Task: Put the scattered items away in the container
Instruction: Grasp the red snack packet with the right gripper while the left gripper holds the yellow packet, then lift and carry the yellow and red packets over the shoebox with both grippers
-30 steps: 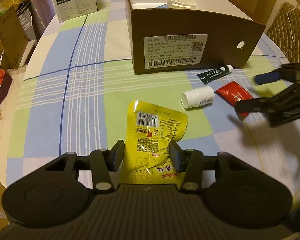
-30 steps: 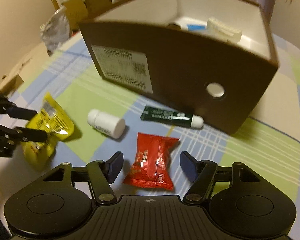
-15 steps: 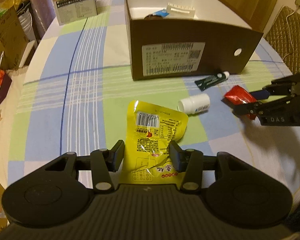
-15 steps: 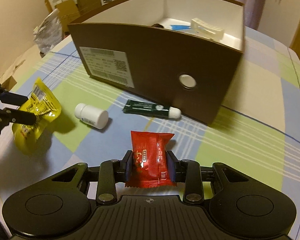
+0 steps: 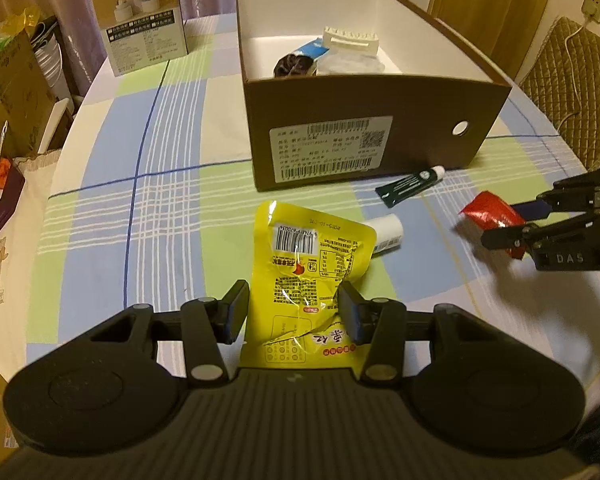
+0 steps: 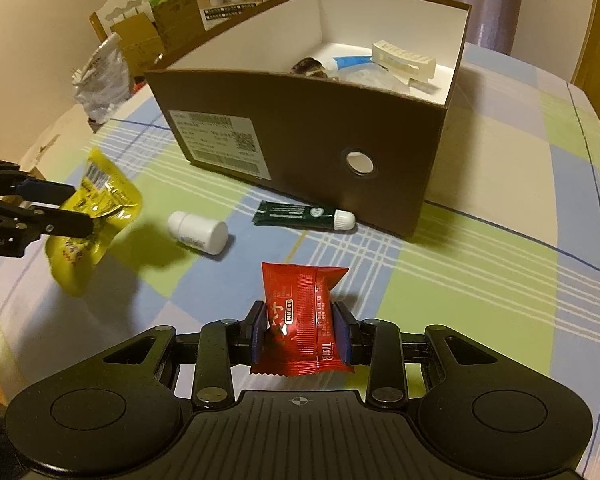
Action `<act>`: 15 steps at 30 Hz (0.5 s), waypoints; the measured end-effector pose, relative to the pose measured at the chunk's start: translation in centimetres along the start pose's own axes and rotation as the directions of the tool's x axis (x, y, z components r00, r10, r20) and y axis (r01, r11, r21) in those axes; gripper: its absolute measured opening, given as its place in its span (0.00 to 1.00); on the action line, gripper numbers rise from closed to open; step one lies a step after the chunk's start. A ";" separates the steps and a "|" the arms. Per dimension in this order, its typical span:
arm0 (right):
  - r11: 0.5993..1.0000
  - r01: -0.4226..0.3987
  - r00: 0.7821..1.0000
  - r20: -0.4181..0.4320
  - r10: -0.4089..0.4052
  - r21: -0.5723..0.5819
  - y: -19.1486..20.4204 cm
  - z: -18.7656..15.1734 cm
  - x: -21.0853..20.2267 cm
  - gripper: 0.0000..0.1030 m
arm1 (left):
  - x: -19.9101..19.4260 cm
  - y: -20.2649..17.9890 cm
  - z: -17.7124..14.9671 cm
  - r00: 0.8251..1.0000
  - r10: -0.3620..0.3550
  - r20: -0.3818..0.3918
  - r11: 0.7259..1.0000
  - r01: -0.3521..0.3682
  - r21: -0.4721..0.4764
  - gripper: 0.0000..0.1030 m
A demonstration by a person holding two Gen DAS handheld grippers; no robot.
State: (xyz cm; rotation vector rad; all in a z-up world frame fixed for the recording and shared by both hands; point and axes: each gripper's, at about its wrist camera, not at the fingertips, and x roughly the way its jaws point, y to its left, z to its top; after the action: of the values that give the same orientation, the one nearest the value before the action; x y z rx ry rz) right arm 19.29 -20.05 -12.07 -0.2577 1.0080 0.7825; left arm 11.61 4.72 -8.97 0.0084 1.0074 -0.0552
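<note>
My left gripper (image 5: 292, 312) is shut on a yellow snack packet (image 5: 308, 256), held a little above the checked tablecloth; the right wrist view shows the packet (image 6: 100, 196) hanging over its shadow in that gripper (image 6: 82, 208). My right gripper (image 6: 300, 338) is shut on a red snack packet (image 6: 300, 304), also off the cloth, and appears at the right of the left wrist view (image 5: 512, 222) with the red packet (image 5: 486, 210). The brown cardboard box (image 5: 340, 152) stands open beyond both, with a white clip and other small items inside. A white bottle (image 6: 198, 232) and a dark green tube (image 6: 300, 212) lie in front of it.
A white product carton (image 5: 140, 32) stands at the table's far left. Cardboard boxes and bags (image 5: 12, 80) crowd the floor beyond the left edge. A padded chair (image 5: 572, 92) is at the right. A crumpled silver bag (image 6: 100, 76) lies near the box's far corner.
The right gripper's jaws closed on the red packet and lifted it off the cloth. The left gripper rose slightly with the yellow packet, so more of the box's inside shows.
</note>
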 end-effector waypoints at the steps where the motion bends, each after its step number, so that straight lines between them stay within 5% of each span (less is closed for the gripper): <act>1: 1.000 -0.007 1.000 0.002 0.007 0.005 0.0 0.0 -0.3 0.36 | -0.2 -0.1 0.1 1.000 -0.001 0.006 1.000 0.001 0.001 0.42; 15: 0.997 -0.062 0.989 0.138 0.054 0.053 -1.5 4.2 -6.0 0.36 | -4.1 -0.7 3.3 0.991 -0.029 0.131 0.999 0.026 0.024 0.42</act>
State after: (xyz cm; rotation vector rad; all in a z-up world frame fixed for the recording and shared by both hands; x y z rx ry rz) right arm 21.35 -21.69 -5.03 -0.1241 0.9102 0.8121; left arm 12.19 4.05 -3.71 0.0116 0.8757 -0.0909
